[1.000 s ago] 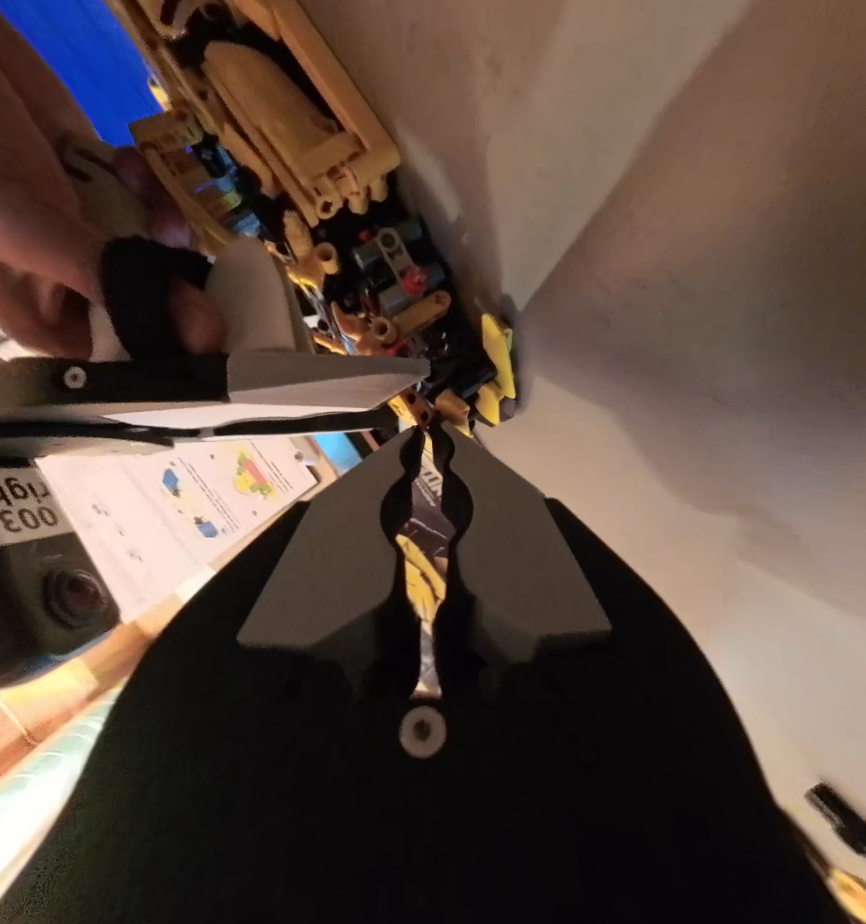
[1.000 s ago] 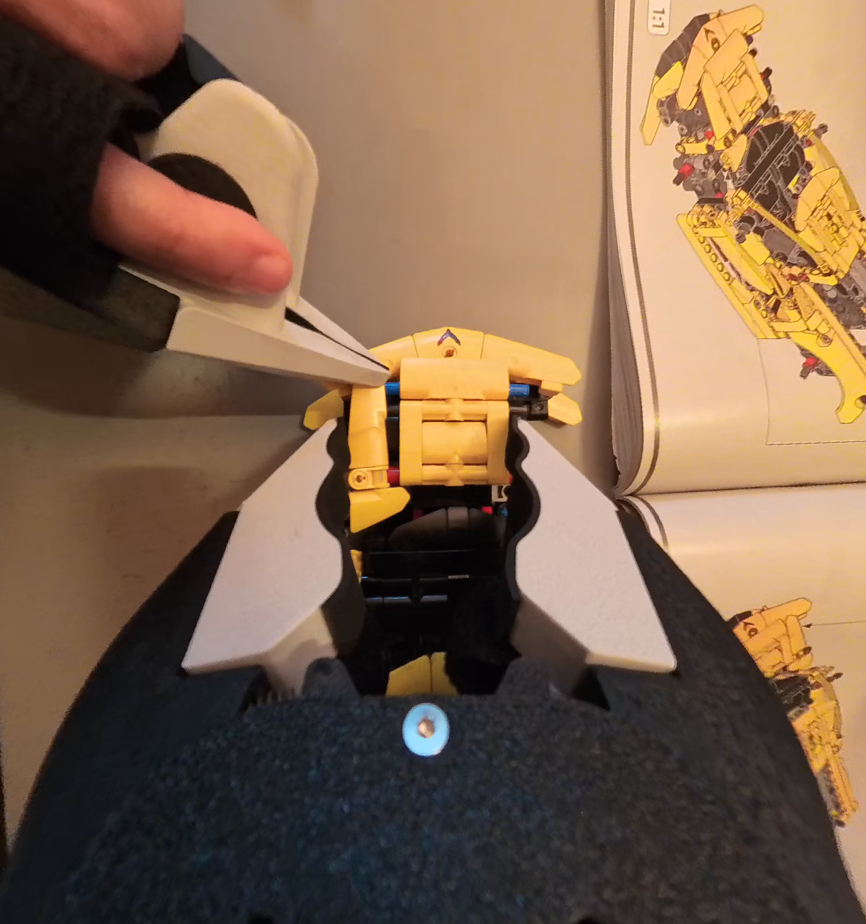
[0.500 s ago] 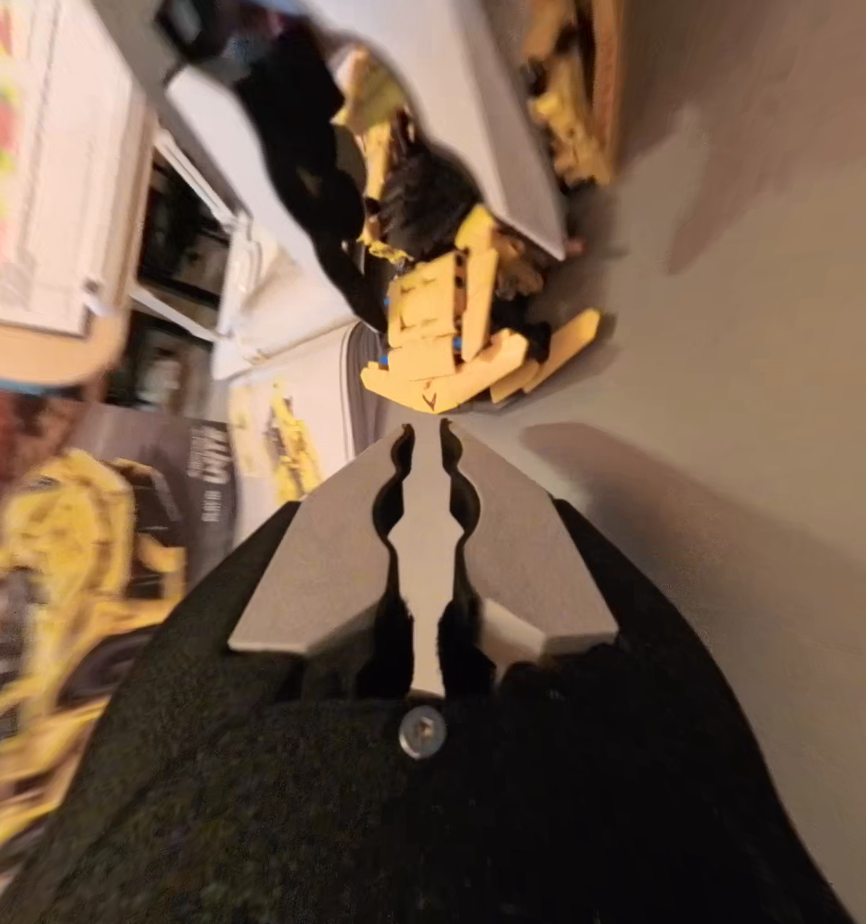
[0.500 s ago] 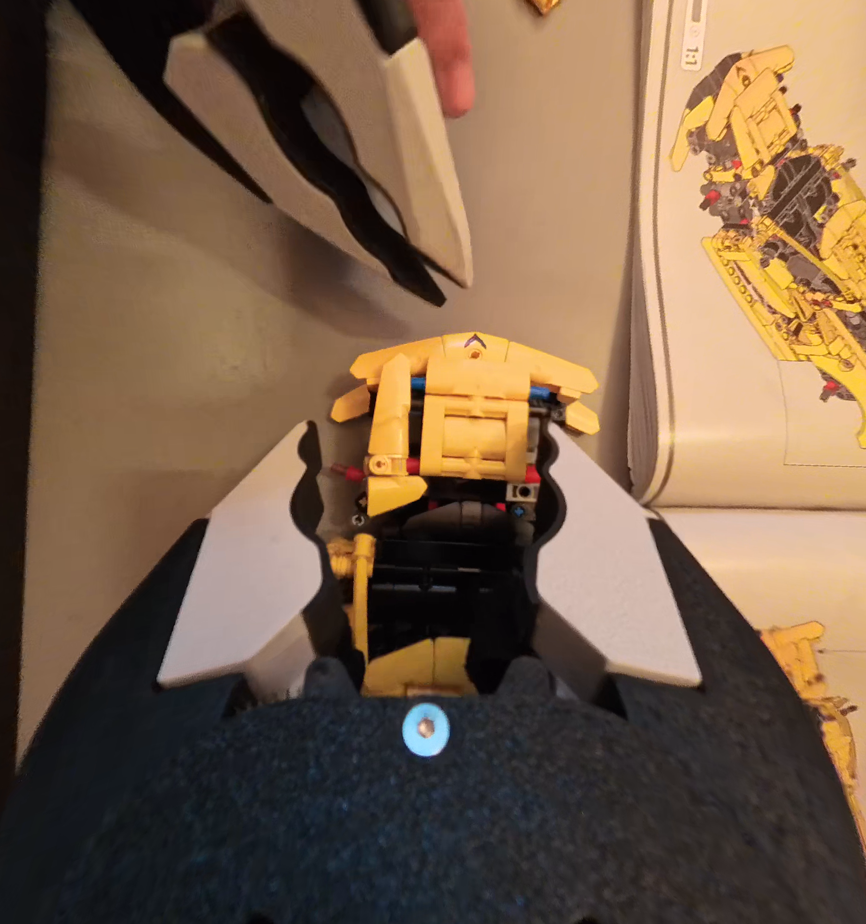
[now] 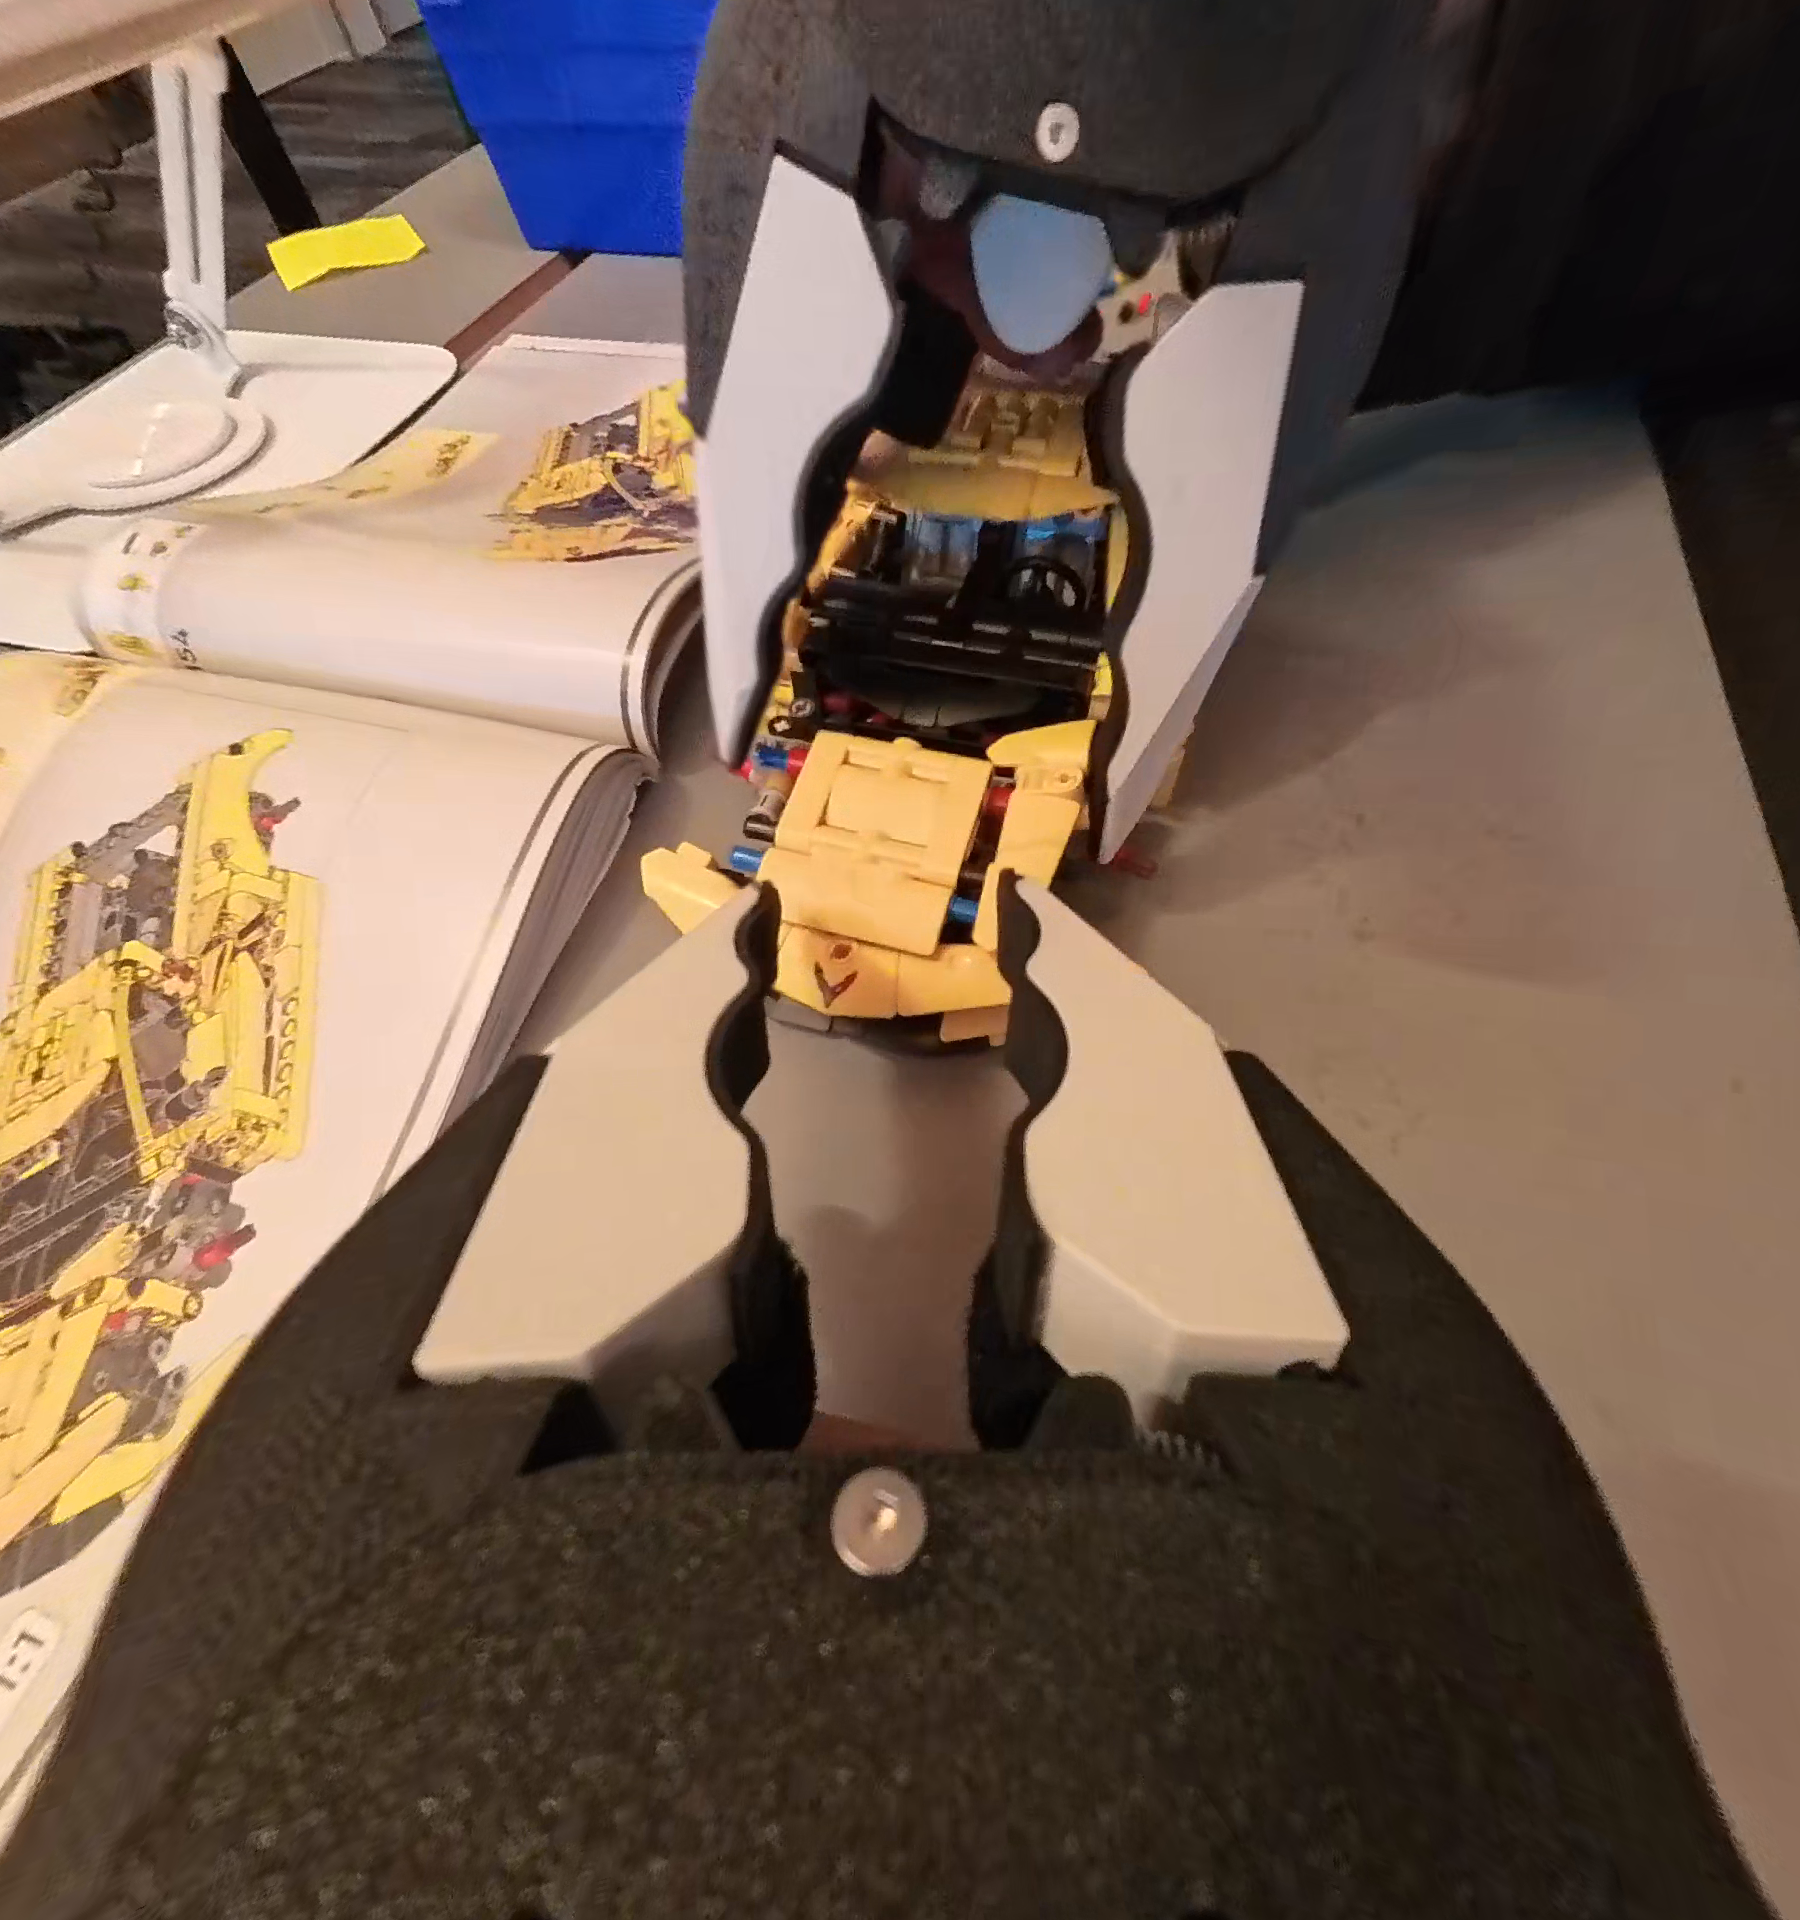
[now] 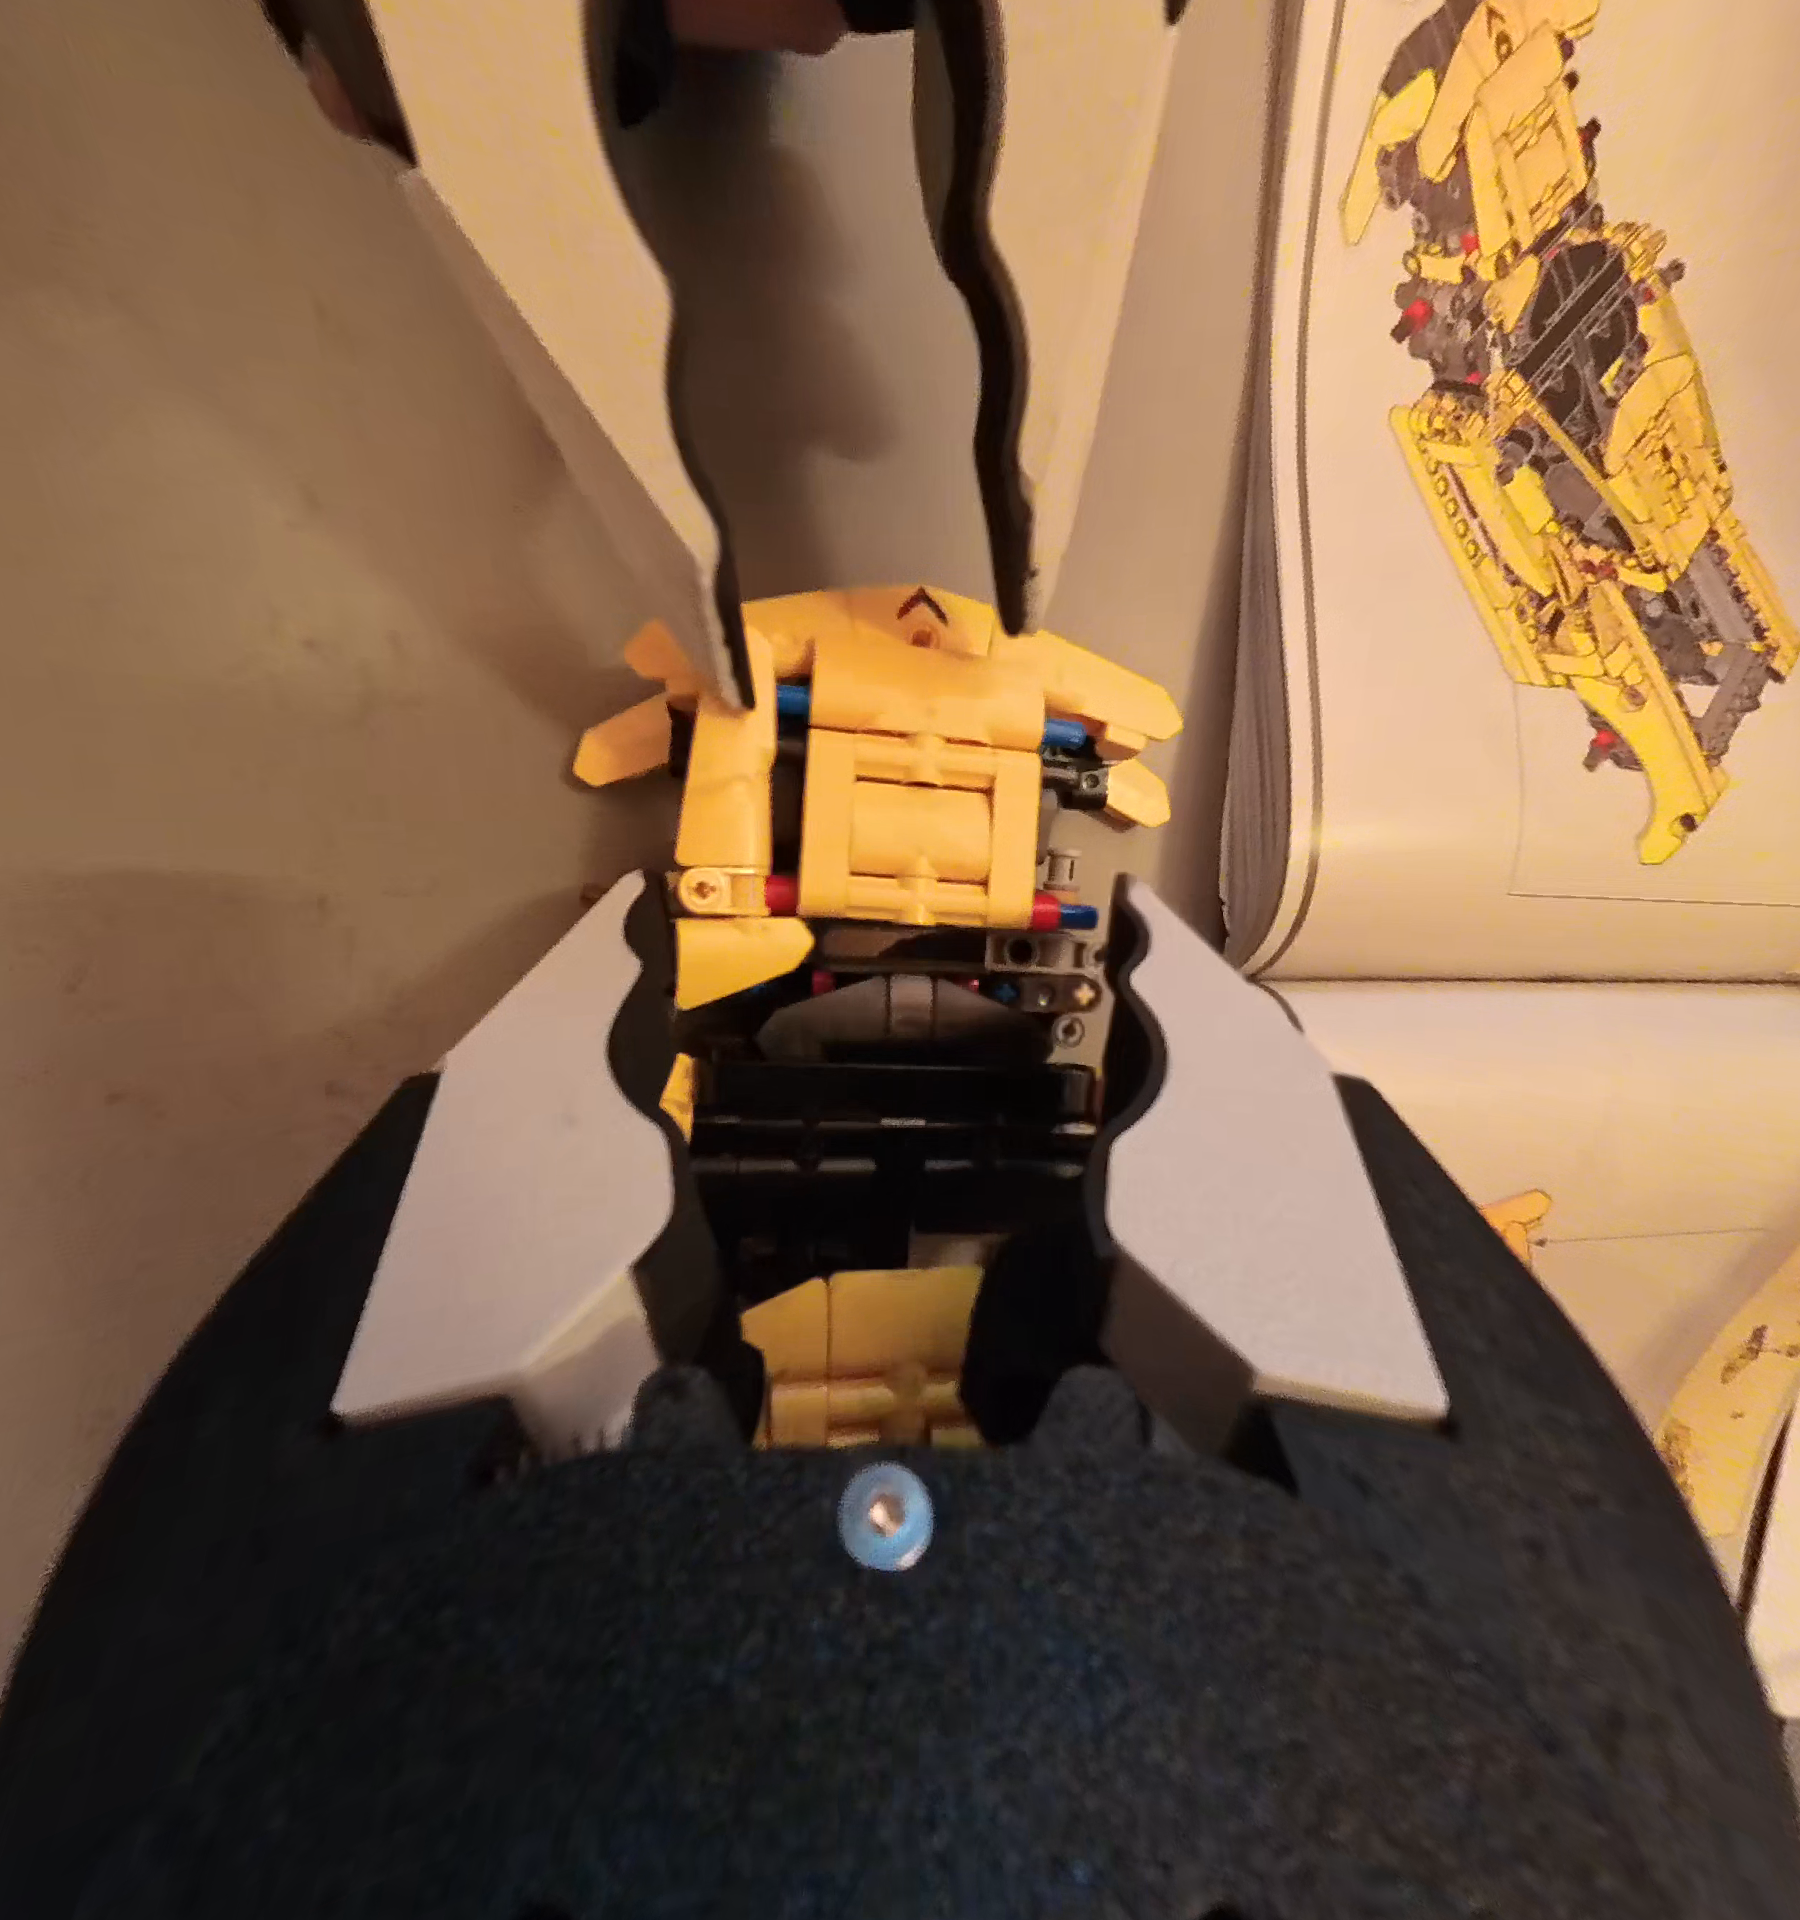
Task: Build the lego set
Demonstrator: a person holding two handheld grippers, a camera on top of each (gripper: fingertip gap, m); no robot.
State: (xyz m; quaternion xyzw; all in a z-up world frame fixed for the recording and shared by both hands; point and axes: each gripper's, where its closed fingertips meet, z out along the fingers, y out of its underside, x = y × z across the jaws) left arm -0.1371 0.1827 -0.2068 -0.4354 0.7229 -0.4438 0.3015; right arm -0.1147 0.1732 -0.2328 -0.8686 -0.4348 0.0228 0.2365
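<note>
A part-built yellow and black lego car (image 5: 891, 831) lies on the grey table (image 5: 1447, 987). In the right wrist view the car (image 6: 917, 810) sits between the jaws of my right gripper (image 6: 880, 883), which is shut on its black middle body. The right gripper also shows in the left wrist view (image 5: 927, 795), coming in from the far side. My left gripper (image 5: 885, 896) is open and faces the car's yellow nose, with its fingertips at both sides of the hood. In the right wrist view the left gripper (image 6: 875, 649) comes in from the top, its tips resting on the nose.
An open instruction booklet (image 5: 252, 935) lies left of the car; in the right wrist view the booklet (image 6: 1602, 520) is to the right. A white stand base (image 5: 252, 384), a yellow note (image 5: 345, 249) and a blue bin (image 5: 584, 125) are behind. The table's dark edge (image 5: 1789, 779) runs along the right. Both grippers' tips are close together, under 4 cm apart. The white stand base (image 5: 252, 384) is about 40 centimetres from my right fingertips.
My left gripper has swung round from the car's side to face its nose and has opened from shut. The right gripper has kept hold of the car.
</note>
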